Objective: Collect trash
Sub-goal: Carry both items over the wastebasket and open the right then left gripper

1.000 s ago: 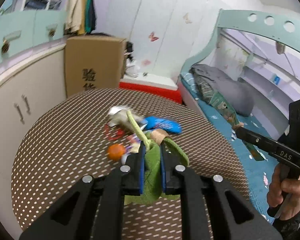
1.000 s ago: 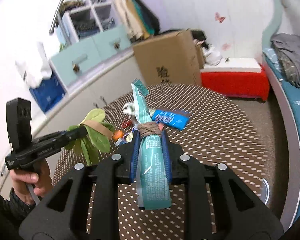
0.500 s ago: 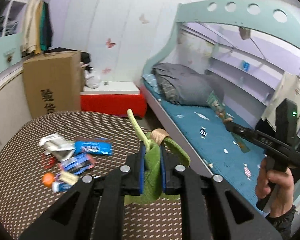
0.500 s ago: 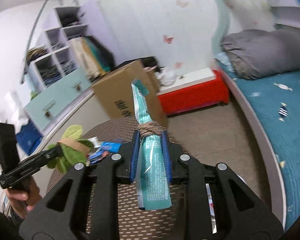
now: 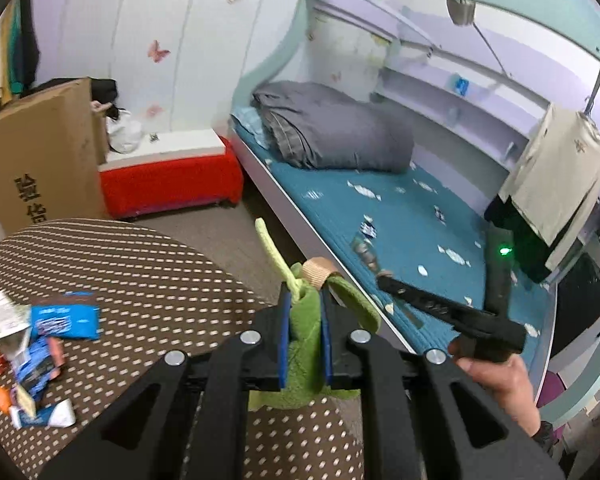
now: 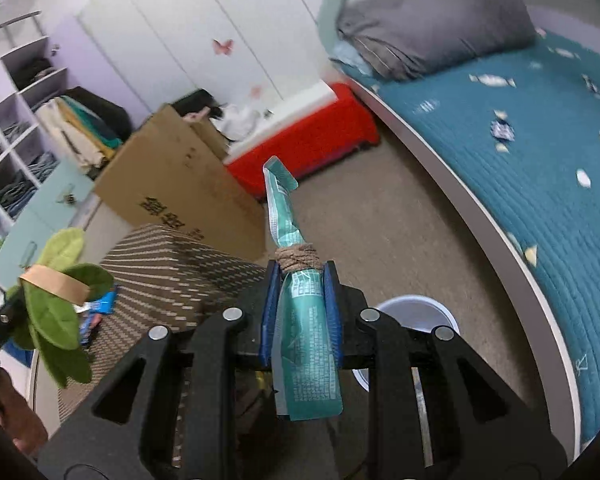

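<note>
The left gripper [image 5: 304,312] has its jaws clamped on green plush leaves [image 5: 306,344]; the right gripper's [image 6: 302,292] jaws pinch a teal wrapper [image 6: 306,336] above a white bin [image 6: 418,314]. Farther left, wrappers [image 5: 40,340] litter the dotted surface [image 5: 148,280]; beyond lies the bed [image 5: 400,216].

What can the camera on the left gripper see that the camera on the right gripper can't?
Only the left wrist view shows the wrappers lying in a heap on the dotted table, and the shirt hanging by the bed. Only the right wrist view shows the white bin on the floor and the shelves. Both show the green plush in the left gripper, the teal packet in the right gripper, and the cardboard box.
</note>
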